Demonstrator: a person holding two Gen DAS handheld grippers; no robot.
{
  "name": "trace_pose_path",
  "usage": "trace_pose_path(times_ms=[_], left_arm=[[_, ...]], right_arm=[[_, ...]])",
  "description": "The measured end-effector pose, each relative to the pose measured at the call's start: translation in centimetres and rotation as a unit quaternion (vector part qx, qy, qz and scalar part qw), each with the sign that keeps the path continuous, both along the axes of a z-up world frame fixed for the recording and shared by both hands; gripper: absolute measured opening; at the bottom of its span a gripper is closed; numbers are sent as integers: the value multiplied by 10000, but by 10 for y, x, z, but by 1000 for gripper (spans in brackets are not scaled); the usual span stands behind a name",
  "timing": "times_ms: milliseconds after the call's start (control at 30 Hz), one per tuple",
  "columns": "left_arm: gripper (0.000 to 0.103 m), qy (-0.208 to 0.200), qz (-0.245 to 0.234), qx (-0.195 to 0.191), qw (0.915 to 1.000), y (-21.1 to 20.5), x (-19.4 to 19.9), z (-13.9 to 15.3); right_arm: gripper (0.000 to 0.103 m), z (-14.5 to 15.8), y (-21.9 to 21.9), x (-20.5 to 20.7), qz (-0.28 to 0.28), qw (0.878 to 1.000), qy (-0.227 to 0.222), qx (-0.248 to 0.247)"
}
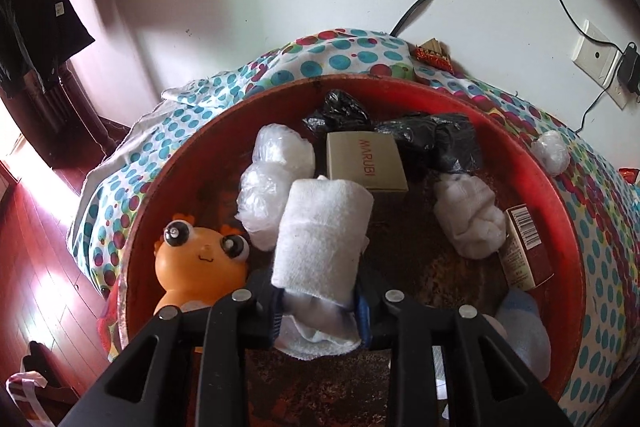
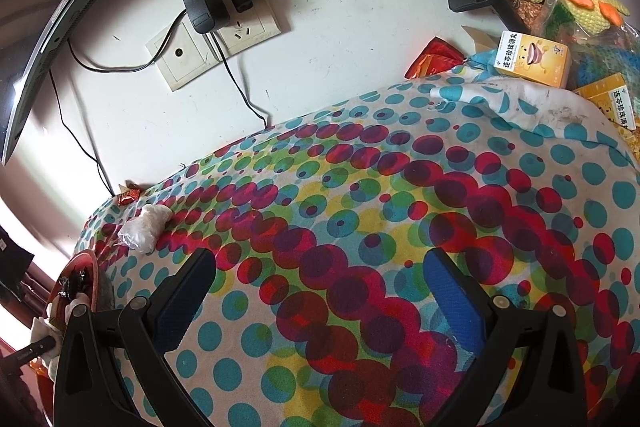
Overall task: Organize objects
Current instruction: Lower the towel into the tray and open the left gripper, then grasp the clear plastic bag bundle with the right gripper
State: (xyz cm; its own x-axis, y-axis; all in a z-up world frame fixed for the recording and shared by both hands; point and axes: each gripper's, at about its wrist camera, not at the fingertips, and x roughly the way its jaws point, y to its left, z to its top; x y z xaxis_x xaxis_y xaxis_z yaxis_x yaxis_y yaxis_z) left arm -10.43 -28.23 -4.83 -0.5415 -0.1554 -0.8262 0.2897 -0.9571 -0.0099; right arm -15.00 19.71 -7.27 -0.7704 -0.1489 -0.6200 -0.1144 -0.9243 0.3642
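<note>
Step in hand, by the look of it: setting a rolled white towel (image 1: 324, 239) down into the red basin (image 1: 552, 183), among things already gathered there. Seen in the left wrist view, clamped at its near end between the jaws of the left gripper (image 1: 320, 311), blue pads against both sides, jaws only narrowly apart; roll pointing away over the basin's middle, whether resting on the floor of it not clear. Next move, judged: letting go cleanly and lifting away without dragging the loose flap of cloth along.

Largest first: spotted cloth (image 2: 360, 227) over the surface, basin sitting on it. Inside the basin: orange toy (image 1: 200, 263) at the left wall, 2 clear plastic bundles (image 1: 272, 179) just beside the towel, beige box (image 1: 366, 163) marked MARUBI beyond it, black plastic bags (image 1: 432, 139) at the far wall, white wad (image 1: 468, 215) and brown box (image 1: 524, 247) to the right. Outside the rim: 1 small plastic bundle (image 2: 144, 227) on the cloth, likely next to collect.

Right gripper (image 2: 320, 303) hovering over bare cloth, jaws wide apart, nothing between them.
</note>
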Motion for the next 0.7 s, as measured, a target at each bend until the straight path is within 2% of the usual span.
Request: trace_pose_path(times_ms=[133,233,333,367,433,467,500,600,700], left_arm=[[41,84,-21,-67,9999,3,3,5],[54,387,-202,-20,9990,6,12,21],[56,760,-266,-68,9967,6,32,44],[56,969,-264,-53,9949,5,43,55],[59,1698,-292,38,9850,6,86,81],[69,1988,-316,42,9795,9,105,88],[74,2208,-368,-10,9746,15,125,92],[75,2268,-412,-344,9725,36,165,83],[75,2197,-457,-5,9745,45,191,56]], right_arm=[[103,0,-6,-2,6,10000,-2,-3],[103,0,-7,-3,3,10000,-21,3],[103,0,-8,-3,4,10000,-19,13],[103,0,-9,-4,5,10000,-18,3],[103,-1,-8,-6,26,10000,-46,-45],[103,-1,-5,-6,45,9999,-69,-82],[103,-2,-5,-8,68,9999,-86,-120],[103,-5,-2,-11,192,9994,-185,-221],[103,-12,-16,-24,267,9975,-646,77]])
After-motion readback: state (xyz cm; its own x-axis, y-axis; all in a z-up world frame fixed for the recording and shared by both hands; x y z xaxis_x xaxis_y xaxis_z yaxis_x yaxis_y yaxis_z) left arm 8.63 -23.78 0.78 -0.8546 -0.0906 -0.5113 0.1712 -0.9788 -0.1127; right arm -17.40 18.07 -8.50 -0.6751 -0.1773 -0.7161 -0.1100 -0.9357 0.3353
